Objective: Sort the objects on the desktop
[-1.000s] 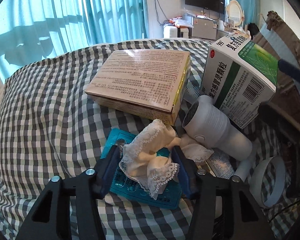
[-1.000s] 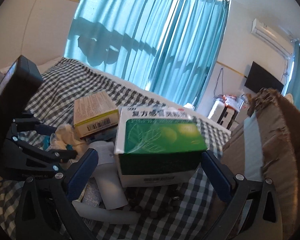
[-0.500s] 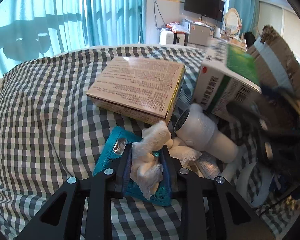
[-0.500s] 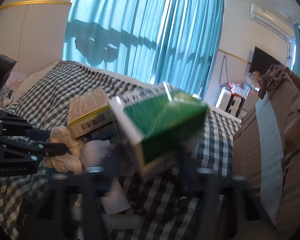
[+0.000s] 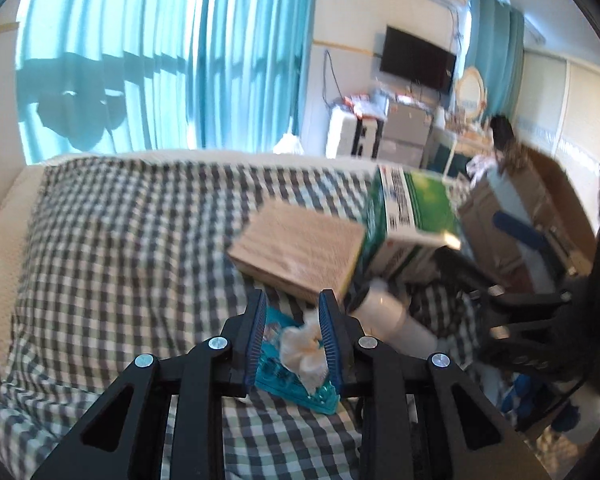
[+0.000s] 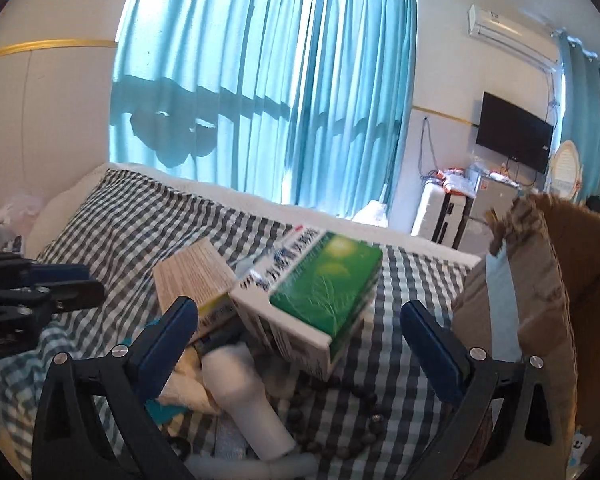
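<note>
My left gripper (image 5: 293,340) is shut on a cream lace cloth (image 5: 304,350), held above a teal blister pack (image 5: 288,378) on the checked cover. My right gripper (image 6: 300,344) is open and empty; the green and white medicine box (image 6: 320,292) lies tilted between and beyond its fingers, not held. The box also shows in the left wrist view (image 5: 408,216). A tan box (image 5: 296,248) lies behind the cloth and shows in the right wrist view (image 6: 194,276). A white cylindrical device (image 6: 244,396) lies below the green box.
An open cardboard carton (image 6: 548,292) stands at the right and shows in the left wrist view (image 5: 528,216). Dark beads (image 6: 356,428) lie on the checked cover (image 5: 120,240). Curtains and a wall TV are behind.
My left gripper has closed on the lace cloth and lifted back with it. My right gripper has let go of the green box, which now lies tilted on the pile.
</note>
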A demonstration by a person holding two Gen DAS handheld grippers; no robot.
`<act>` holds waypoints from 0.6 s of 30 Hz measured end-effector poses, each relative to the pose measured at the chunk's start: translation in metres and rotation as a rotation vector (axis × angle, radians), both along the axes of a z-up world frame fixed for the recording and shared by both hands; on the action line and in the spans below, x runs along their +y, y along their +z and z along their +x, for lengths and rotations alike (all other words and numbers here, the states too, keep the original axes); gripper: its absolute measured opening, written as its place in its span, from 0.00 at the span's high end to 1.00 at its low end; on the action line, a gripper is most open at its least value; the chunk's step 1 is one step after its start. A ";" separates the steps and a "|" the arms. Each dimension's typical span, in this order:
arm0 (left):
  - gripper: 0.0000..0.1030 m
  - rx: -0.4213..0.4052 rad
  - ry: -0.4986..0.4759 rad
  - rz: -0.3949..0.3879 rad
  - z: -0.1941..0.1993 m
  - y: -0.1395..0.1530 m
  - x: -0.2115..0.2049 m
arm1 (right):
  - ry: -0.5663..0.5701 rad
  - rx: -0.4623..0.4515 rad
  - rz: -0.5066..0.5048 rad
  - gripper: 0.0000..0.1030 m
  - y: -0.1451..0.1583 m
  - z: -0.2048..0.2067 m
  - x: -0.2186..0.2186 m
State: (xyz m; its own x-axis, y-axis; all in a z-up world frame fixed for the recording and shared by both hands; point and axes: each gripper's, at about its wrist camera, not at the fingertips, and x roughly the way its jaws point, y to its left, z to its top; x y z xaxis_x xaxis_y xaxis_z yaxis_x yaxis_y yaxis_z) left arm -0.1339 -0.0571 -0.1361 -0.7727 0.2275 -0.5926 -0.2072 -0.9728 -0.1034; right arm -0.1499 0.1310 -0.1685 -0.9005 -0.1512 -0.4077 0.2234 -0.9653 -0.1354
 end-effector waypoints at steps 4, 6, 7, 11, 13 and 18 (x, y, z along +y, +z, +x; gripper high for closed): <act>0.73 0.076 0.040 0.026 0.012 0.026 -0.016 | -0.109 -0.004 -0.003 0.01 0.001 -0.024 -0.024; 0.73 0.125 0.070 0.025 0.020 0.040 -0.023 | -0.181 -0.031 -0.025 0.01 -0.005 -0.041 -0.029; 0.73 0.151 0.086 0.026 0.026 0.047 -0.029 | -0.206 -0.052 -0.041 0.01 -0.007 -0.050 -0.030; 0.73 0.245 0.149 0.038 0.048 0.075 -0.052 | -0.267 -0.143 -0.043 0.04 -0.025 -0.073 -0.030; 0.73 0.277 0.172 0.048 0.059 0.083 -0.066 | -0.268 -0.155 -0.111 0.15 -0.028 -0.071 -0.016; 0.73 0.301 0.182 0.070 0.066 0.092 -0.082 | -0.252 -0.158 -0.137 0.17 -0.022 -0.057 -0.003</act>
